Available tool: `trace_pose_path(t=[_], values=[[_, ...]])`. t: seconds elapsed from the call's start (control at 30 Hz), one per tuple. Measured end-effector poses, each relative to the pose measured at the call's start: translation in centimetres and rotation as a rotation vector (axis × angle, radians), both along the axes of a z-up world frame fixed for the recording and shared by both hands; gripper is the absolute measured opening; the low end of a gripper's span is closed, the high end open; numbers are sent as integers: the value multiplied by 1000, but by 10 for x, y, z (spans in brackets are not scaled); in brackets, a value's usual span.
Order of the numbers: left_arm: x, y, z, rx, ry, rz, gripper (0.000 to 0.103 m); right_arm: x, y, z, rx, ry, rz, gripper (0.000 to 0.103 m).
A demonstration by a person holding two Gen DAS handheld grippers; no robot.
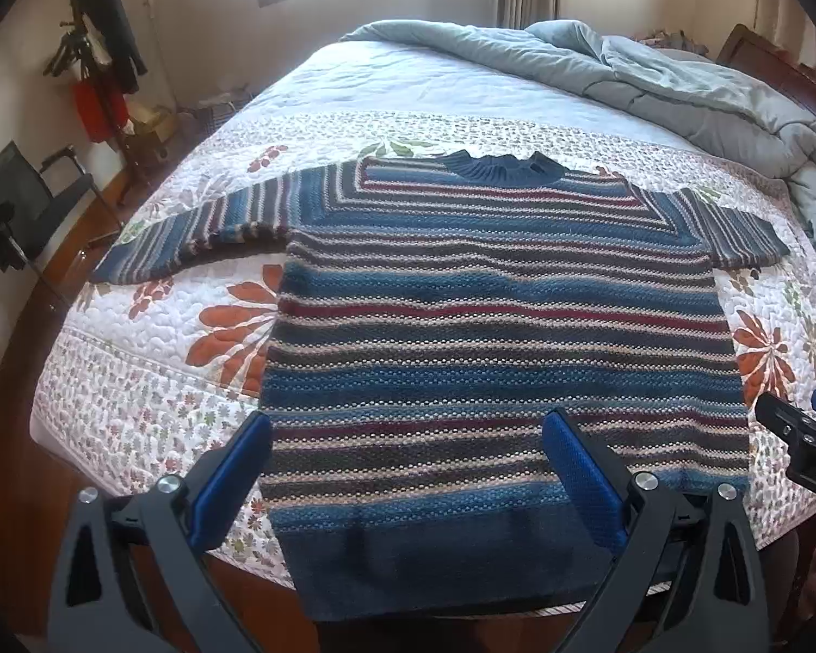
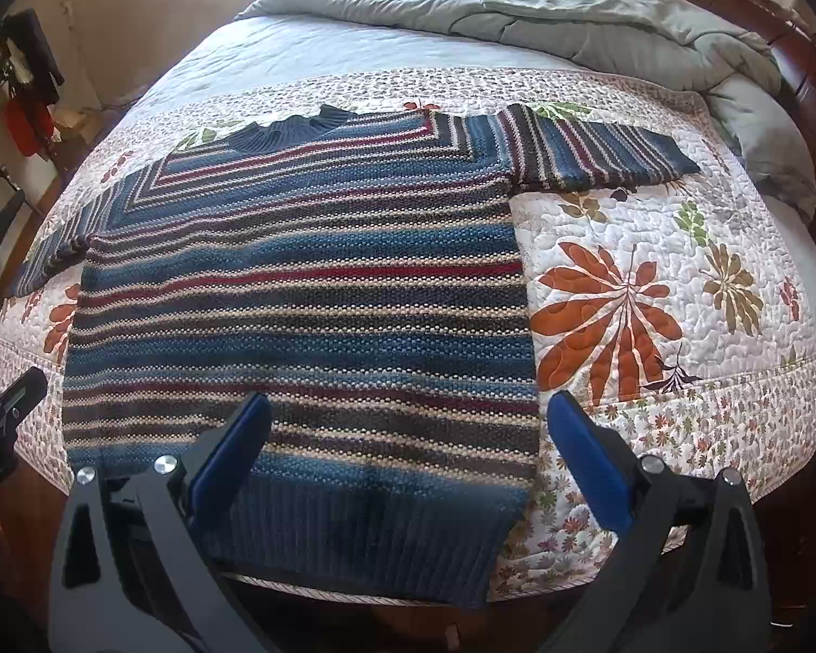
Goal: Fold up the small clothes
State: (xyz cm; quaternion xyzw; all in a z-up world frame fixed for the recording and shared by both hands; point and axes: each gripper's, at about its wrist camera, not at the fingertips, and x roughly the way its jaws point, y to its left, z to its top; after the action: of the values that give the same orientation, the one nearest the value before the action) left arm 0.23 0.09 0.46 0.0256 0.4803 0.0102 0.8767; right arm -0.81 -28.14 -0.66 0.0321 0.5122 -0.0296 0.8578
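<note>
A striped knit sweater in blue, red, cream and dark bands lies flat and spread out on the bed, collar far, ribbed hem hanging over the near edge. Both sleeves stretch out sideways. It also shows in the right wrist view. My left gripper is open, hovering over the hem's left part, holding nothing. My right gripper is open above the hem's right corner, holding nothing. The right gripper also shows at the right edge of the left wrist view.
The bed carries a white floral quilt. A bunched grey duvet lies at the far right. A coat stand and a black chair stand on the floor at left. A wooden headboard is at the right.
</note>
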Motion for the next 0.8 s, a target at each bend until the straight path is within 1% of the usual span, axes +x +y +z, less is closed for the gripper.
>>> trace_pose_path(t=[0.8], values=[[4,0,1,4,3,9,99,2,1,-4,-9,8,7,101]])
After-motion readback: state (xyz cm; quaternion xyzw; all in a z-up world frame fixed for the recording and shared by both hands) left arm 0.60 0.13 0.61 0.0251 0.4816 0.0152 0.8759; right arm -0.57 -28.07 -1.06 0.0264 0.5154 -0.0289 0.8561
